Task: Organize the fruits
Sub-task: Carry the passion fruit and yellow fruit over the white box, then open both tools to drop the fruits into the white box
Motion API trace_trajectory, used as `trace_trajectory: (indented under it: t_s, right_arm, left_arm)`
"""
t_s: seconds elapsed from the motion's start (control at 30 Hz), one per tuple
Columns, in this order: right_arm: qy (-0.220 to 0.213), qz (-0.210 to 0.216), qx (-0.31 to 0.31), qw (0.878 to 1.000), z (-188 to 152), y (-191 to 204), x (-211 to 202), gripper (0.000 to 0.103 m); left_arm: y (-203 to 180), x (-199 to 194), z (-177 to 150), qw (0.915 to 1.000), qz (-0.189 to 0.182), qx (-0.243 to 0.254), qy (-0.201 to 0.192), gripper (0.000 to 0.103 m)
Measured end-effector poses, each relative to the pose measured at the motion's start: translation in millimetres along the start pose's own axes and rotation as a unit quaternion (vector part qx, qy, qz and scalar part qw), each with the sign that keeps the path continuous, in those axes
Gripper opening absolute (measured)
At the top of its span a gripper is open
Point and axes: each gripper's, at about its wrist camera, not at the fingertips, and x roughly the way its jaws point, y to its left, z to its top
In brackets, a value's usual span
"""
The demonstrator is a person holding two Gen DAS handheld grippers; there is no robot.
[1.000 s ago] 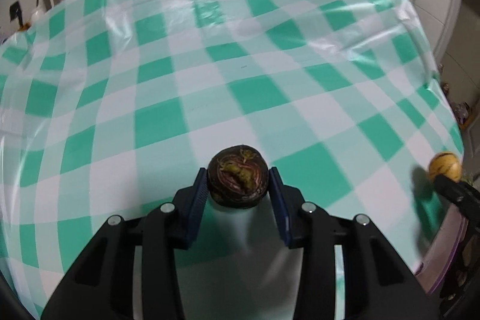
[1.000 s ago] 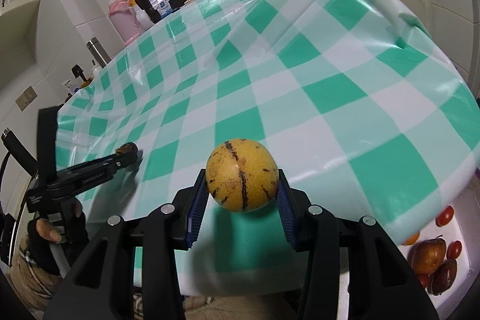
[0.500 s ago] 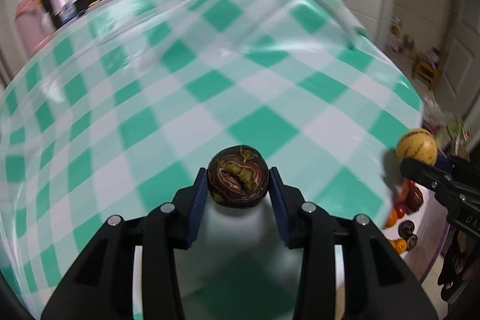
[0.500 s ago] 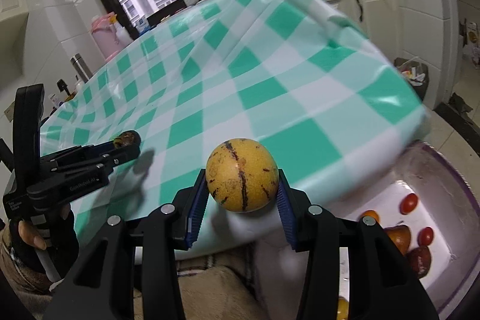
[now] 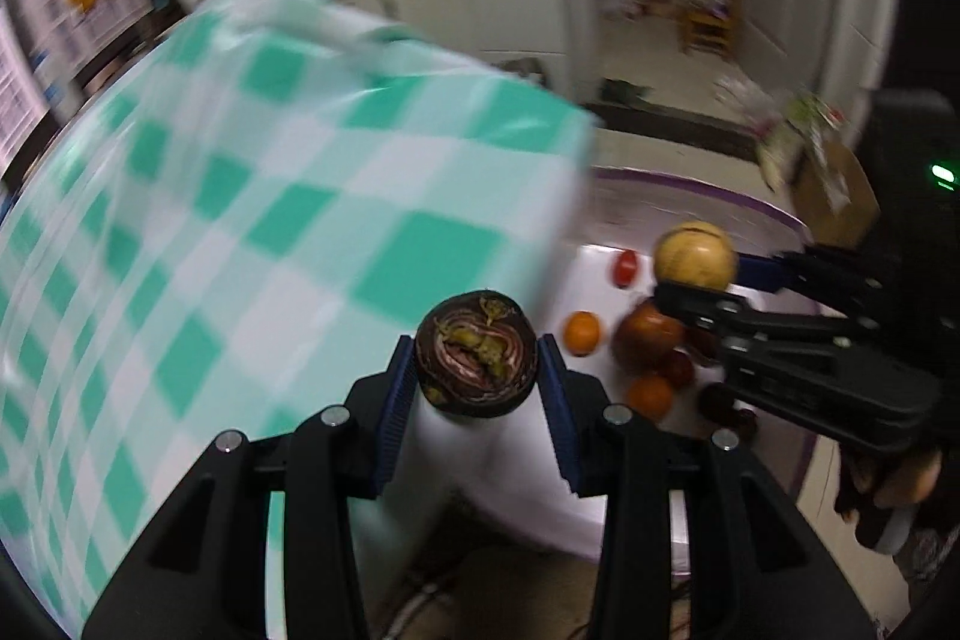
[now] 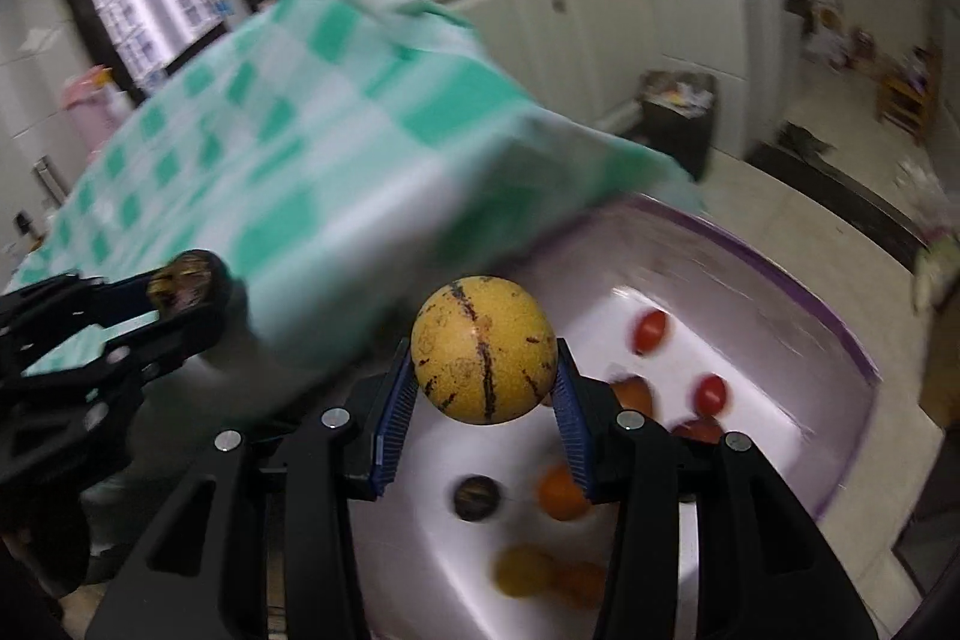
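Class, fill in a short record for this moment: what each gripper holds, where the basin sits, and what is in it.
left gripper: shut on dark purple fruit
right gripper: shut on yellow fruit
basin: white, purple-rimmed, on the floor beside the checked table
basin contents: red tomatoes, orange fruits, some dark fruits

Glossy checked plastic cloth (image 5: 288,196) covers the worktop. The yellow fruit (image 6: 483,349) has smooth, speckled skin; the dark fruit (image 5: 477,355) looks wrinkled. The basin (image 6: 798,334) is shiny plastic.
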Motion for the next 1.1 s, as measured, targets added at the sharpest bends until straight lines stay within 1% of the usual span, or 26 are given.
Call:
trace_trajectory:
  t_s: [0.1,0.2,0.33,0.43,0.47,0.57,0.6,0.63,0.7,0.77,0.83,0.87,0.9,0.97,1.03,1.07,1.1]
  right_arm:
    - [0.014,-0.035,0.008,0.999,-8.2,-20.6,6.2,0.044]
    - [0.03,-0.058,0.021,0.998,-17.2,-38.0,13.8,0.044]
    - [0.05,-0.089,0.02,0.995,-27.8,-47.3,25.6,0.044]
    - [0.066,-0.124,0.005,0.99,-34.7,-50.1,36.3,0.044]
    - [0.07,-0.127,0.004,0.989,-35.6,-50.5,39.5,0.044]
    - [0.08,-0.134,0.007,0.988,-40.0,-52.2,46.7,0.044]
    - [0.084,-0.137,0.007,0.987,-40.0,-52.4,50.6,0.044]
    - [0.089,-0.141,0.006,0.986,-40.9,-52.8,54.6,0.044]
    - [0.099,-0.143,0.008,0.985,-41.5,-54.9,61.8,0.045]
    - [0.106,-0.143,0.012,0.984,-43.2,-56.1,65.8,0.045]
    - [0.112,-0.146,0.017,0.983,-44.1,-58.2,68.8,0.046]
    - [0.113,-0.146,0.021,0.983,-44.7,-58.8,68.8,0.052]
    - [0.107,-0.146,0.023,0.983,-44.1,-59.1,66.0,0.065]
    - [0.089,-0.152,0.022,0.984,-41.5,-59.4,59.3,0.078]
    - [0.07,-0.16,0.017,0.985,-37.2,-59.0,51.5,0.083]
    - [0.058,-0.167,0.015,0.984,-34.4,-59.5,47.6,0.087]
    - [0.05,-0.175,0.015,0.983,-32.1,-60.2,44.5,0.087]
  left_arm:
    - [-29.0,13.5,0.6,0.9989,-0.028,0.038,0.006,0.041]
    - [-52.3,31.4,-3.6,0.996,-0.06,0.063,0.019,0.041]
    - [-68.9,58.0,-14.0,0.9923,-0.085,0.084,0.03,0.041]
    - [-67.5,86.1,-24.0,0.9909,-0.101,0.074,0.049,0.041]
    - [-65.1,94.9,-27.5,0.9911,-0.103,0.066,0.051,0.041]
    - [-55.7,110.4,-33.8,0.992,-0.111,0.046,0.04,0.042]
    - [-54.4,114.1,-35.4,0.9921,-0.107,0.048,0.044,0.042]
    - [-54.6,119.1,-38.0,0.993,-0.092,0.056,0.051,0.042]
    - [-58.5,121.5,-43.8,0.9929,-0.083,0.06,0.061,0.046]
    - [-59.2,124.3,-46.8,0.9913,-0.088,0.06,0.078,0.061]
    - [-59.3,126.7,-48.6,0.9912,-0.077,0.058,0.09,0.071]
    - [-56.5,126.0,-49.6,0.9915,-0.072,0.059,0.091,0.073]
    - [-55.3,125.2,-50.5,0.9918,-0.067,0.059,0.091,0.074]
    - [-53.4,122.0,-51.2,0.9927,-0.048,0.057,0.095,0.083]
    - [-51.7,118.5,-50.0,0.9932,-0.042,0.053,0.094,0.086]
    - [-50.2,116.3,-49.6,0.9932,-0.048,0.049,0.094,0.089]
    - [-48.6,114.5,-49.6,0.9927,-0.059,0.045,0.095,0.09]
